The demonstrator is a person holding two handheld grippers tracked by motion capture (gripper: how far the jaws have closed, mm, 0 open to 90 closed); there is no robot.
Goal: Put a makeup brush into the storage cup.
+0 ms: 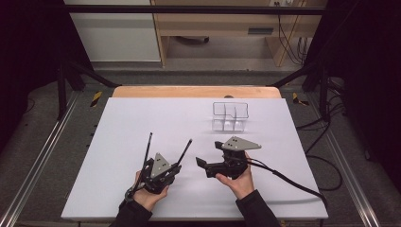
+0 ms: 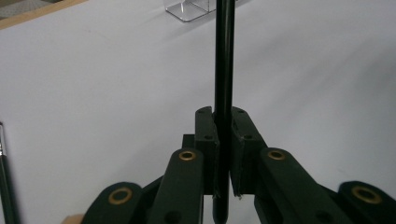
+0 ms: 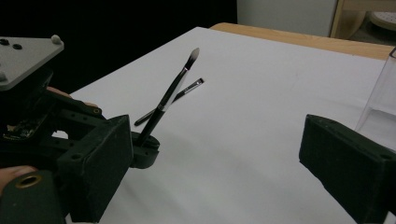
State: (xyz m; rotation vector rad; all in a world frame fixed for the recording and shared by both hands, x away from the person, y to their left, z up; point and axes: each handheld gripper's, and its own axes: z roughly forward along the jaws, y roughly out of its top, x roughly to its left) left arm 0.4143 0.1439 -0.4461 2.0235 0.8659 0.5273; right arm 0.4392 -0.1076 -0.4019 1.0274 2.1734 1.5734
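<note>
My left gripper [image 1: 173, 169] [image 2: 223, 115] is shut on the handle of a thin black brush [image 1: 184, 150] [image 2: 223, 70]. The brush sticks out forward and upward, bristle tip away from me. In the right gripper view that brush [image 3: 173, 91] rises at a slant from the left gripper [image 3: 142, 151]. A second black brush [image 1: 147, 151] [image 3: 189, 88] lies flat on the white table, just left of the held one. My right gripper [image 1: 209, 153] [image 3: 215, 154] is held to the right of the left one, open, nothing between its jaws.
A clear plastic organizer with compartments [image 1: 230, 116] [image 2: 189, 10] [image 3: 380, 93] stands on the white table surface [image 1: 142, 118] beyond the right gripper. The table's wooden edge [image 1: 196, 91] runs along the far side. Cables [image 1: 293, 182] trail right.
</note>
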